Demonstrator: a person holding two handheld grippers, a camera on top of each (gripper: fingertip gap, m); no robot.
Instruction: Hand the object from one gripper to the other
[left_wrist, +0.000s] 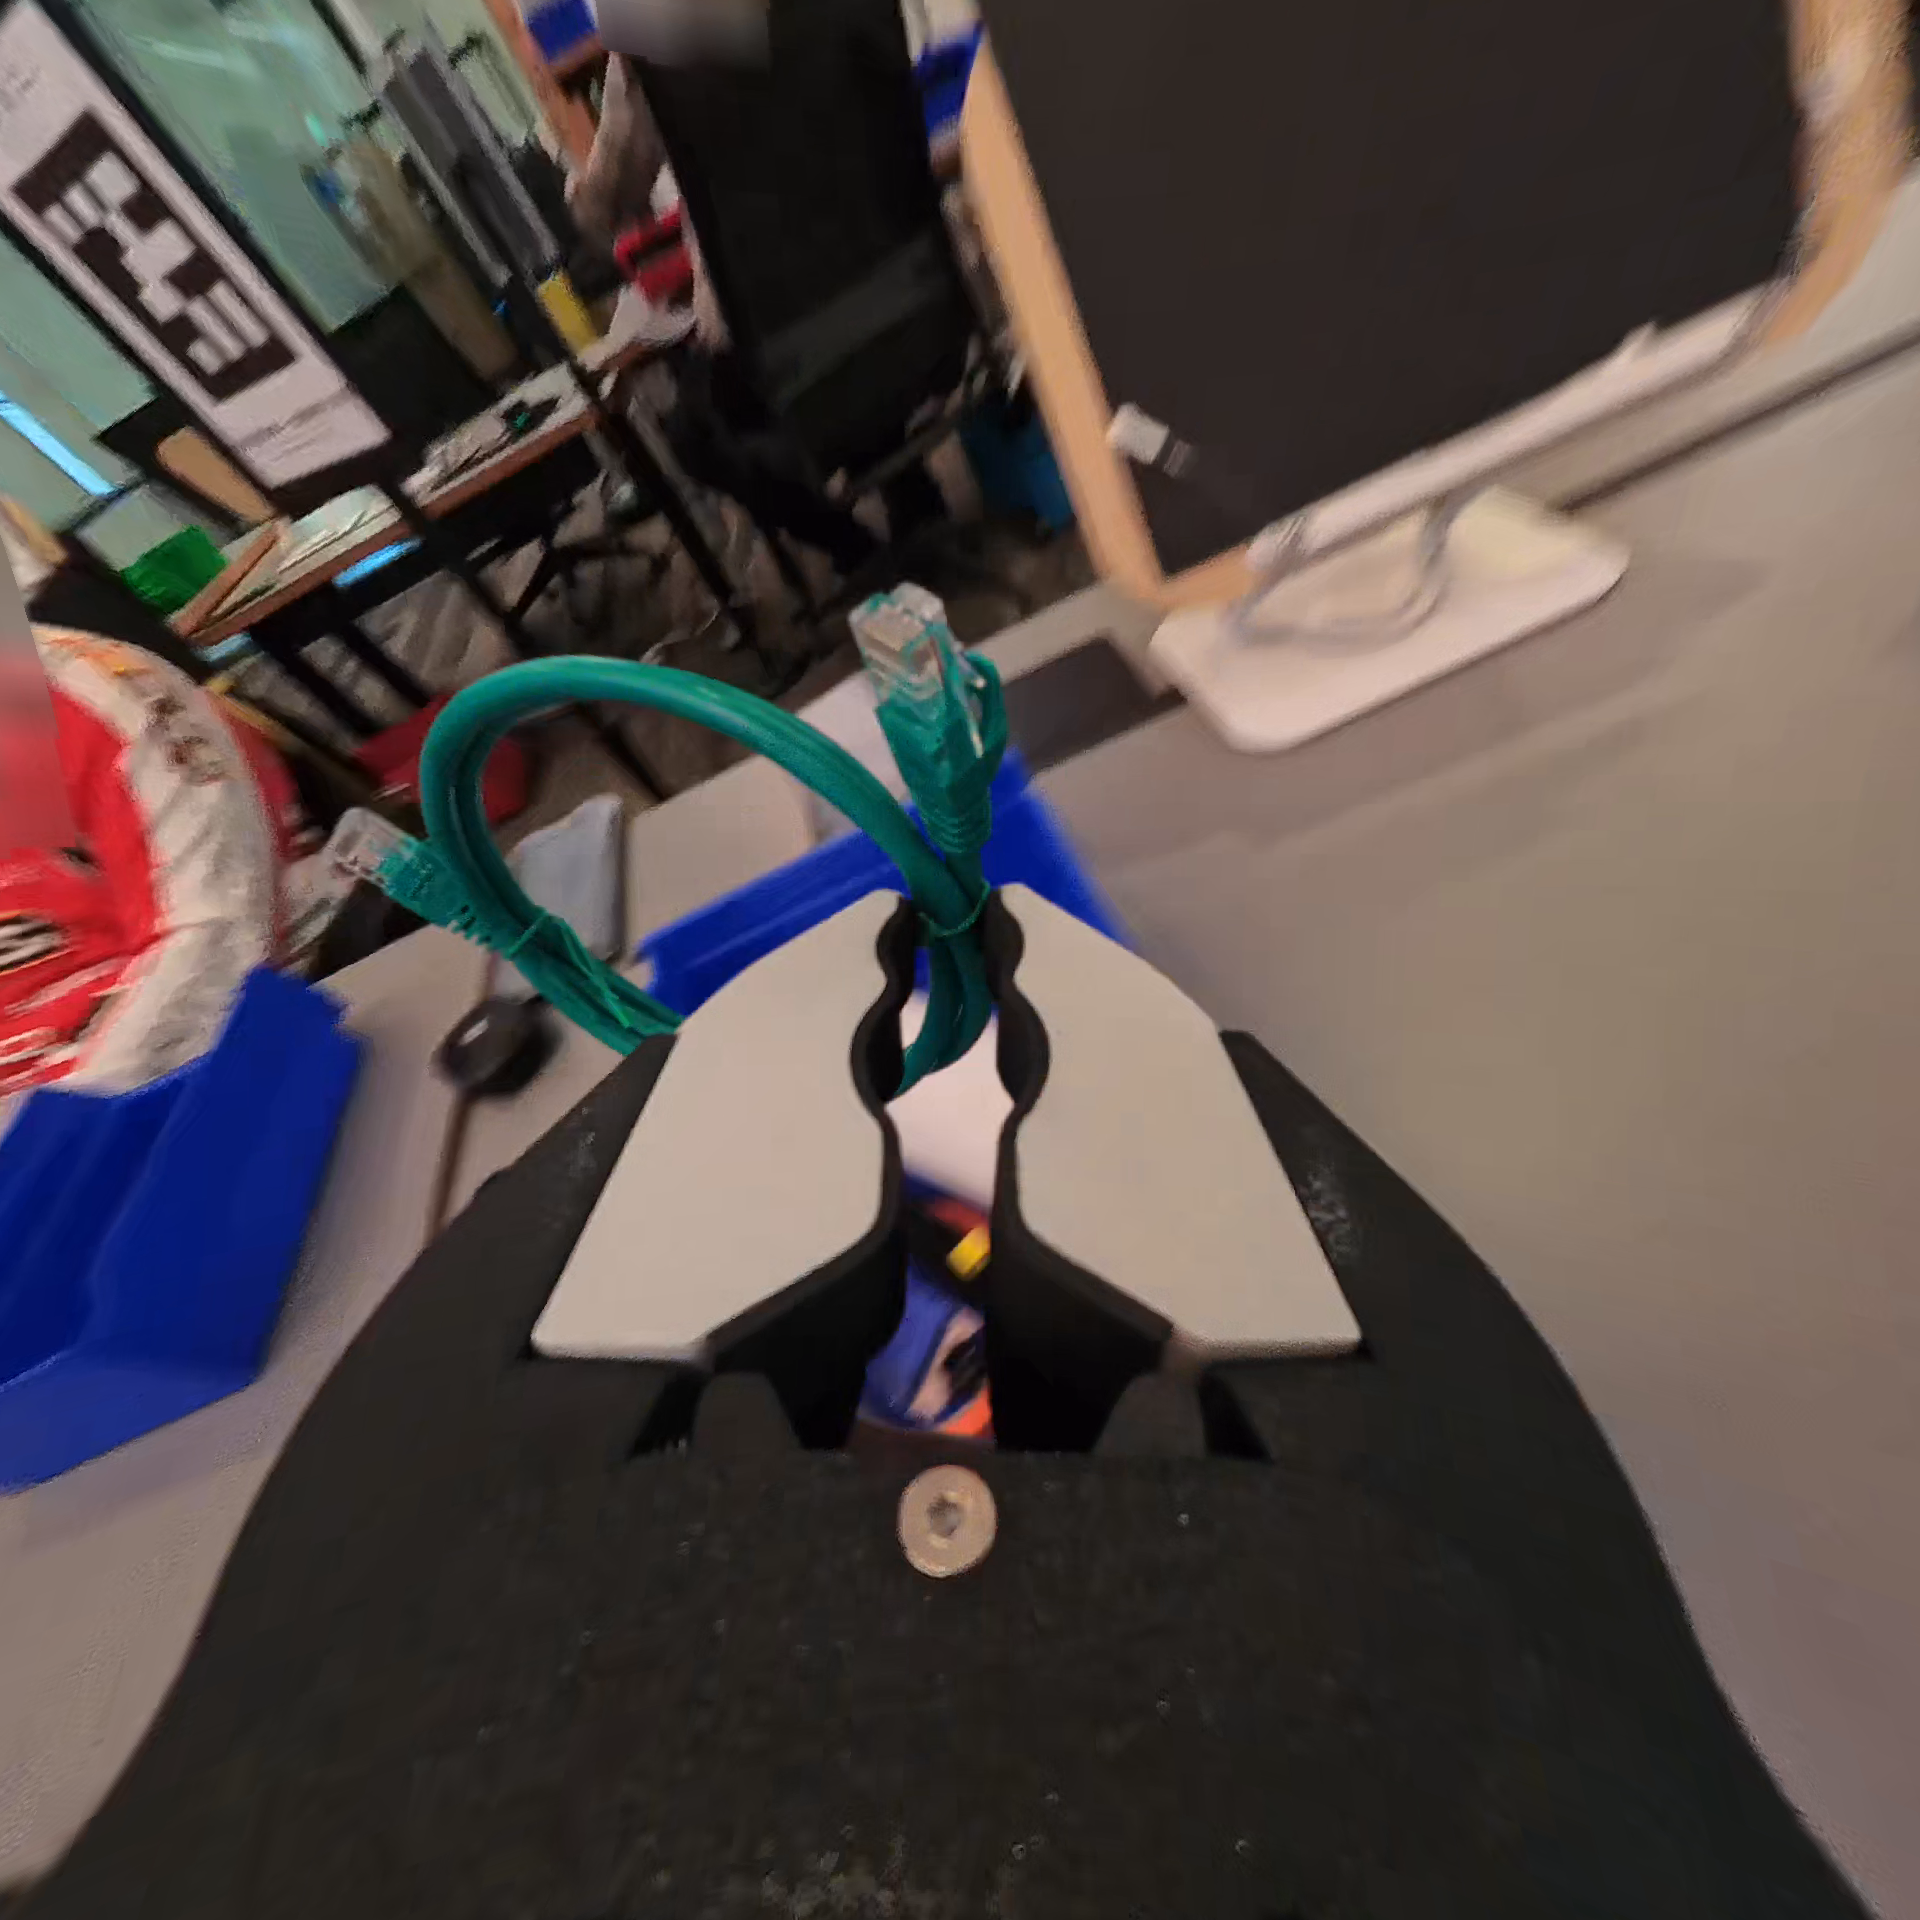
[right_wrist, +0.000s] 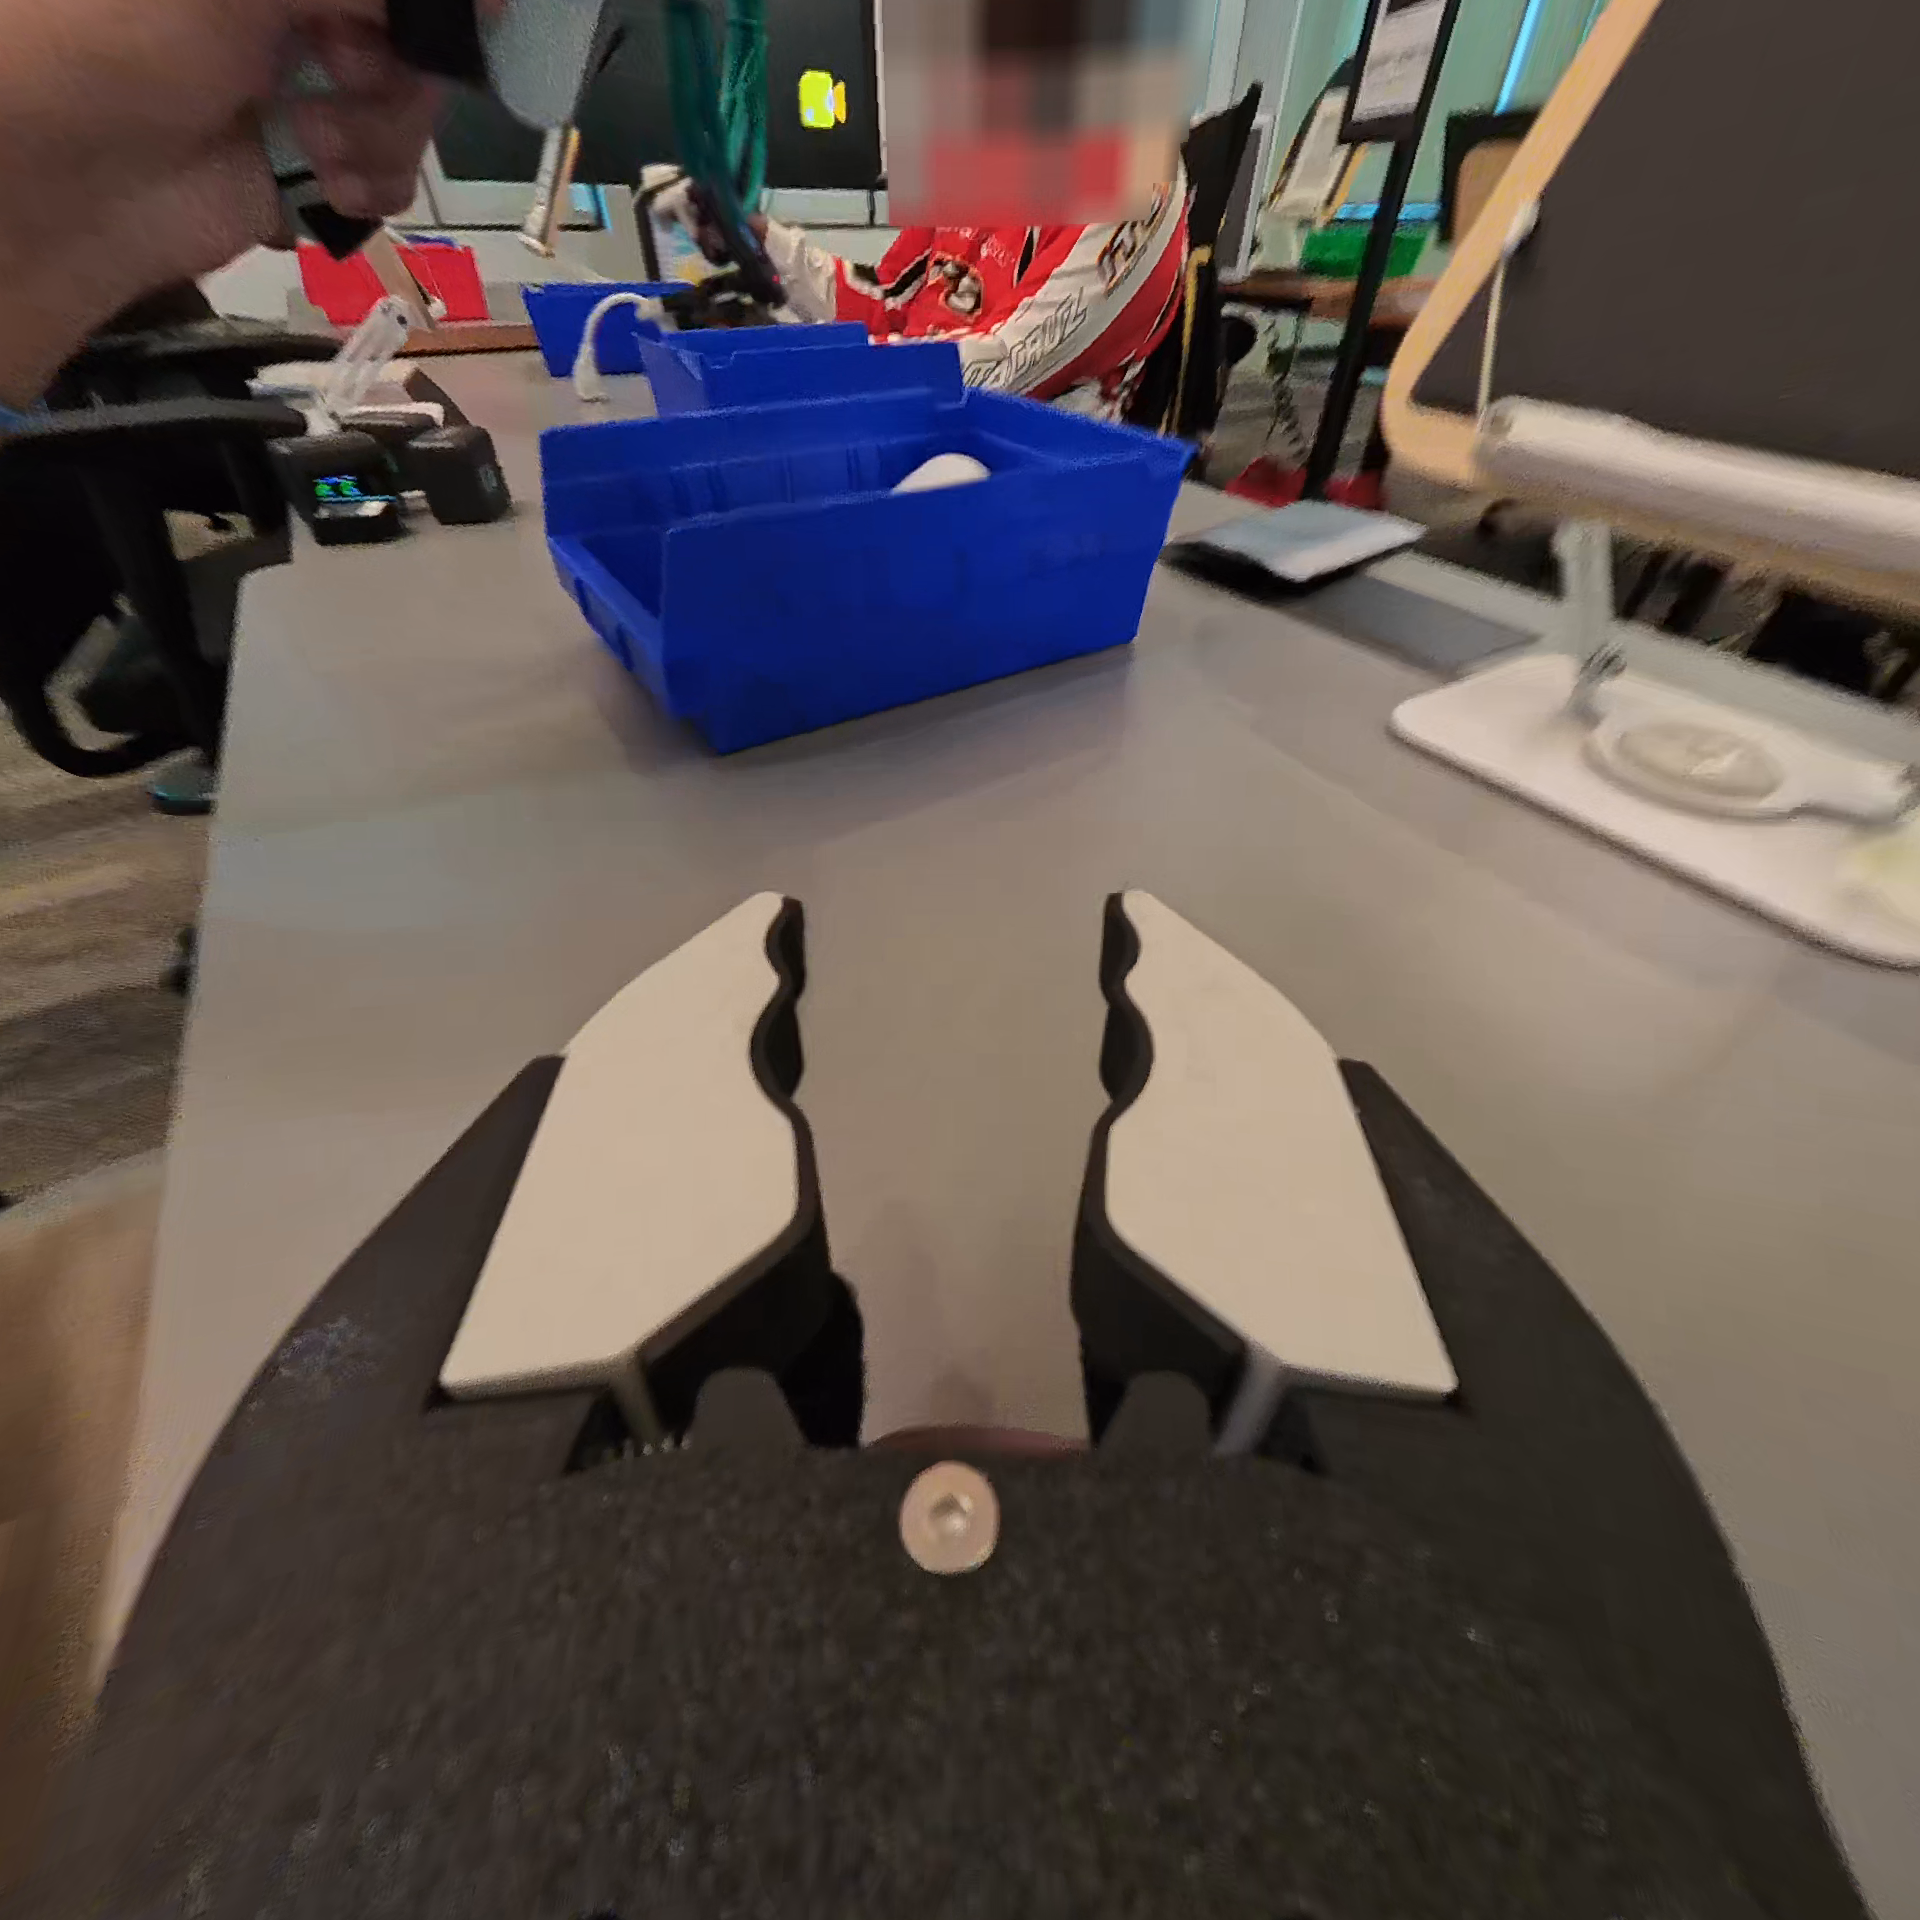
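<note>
My left gripper (left_wrist: 948, 914) is shut on a coiled green network cable (left_wrist: 675, 727) tied with thin green wire. It holds the cable in the air above a blue bin (left_wrist: 727, 945). One clear plug (left_wrist: 904, 644) points up and another (left_wrist: 364, 847) hangs left. My right gripper (right_wrist: 951, 914) is open and empty, low over the grey table (right_wrist: 520, 883). In the right wrist view the cable (right_wrist: 717, 135) hangs at the top left beside a hand (right_wrist: 135, 156) holding the left gripper, blurred.
A blue bin (right_wrist: 862, 561) with a white object inside stands mid-table, with more blue bins (right_wrist: 790, 358) behind. A monitor on a white stand (right_wrist: 1662, 769) is at the right. Black devices (right_wrist: 395, 478) and a chair armrest (right_wrist: 145, 426) are at the left. A person in red and white (right_wrist: 1039, 291) sits beyond. About 35 cm separates my left fingertips from my right.
</note>
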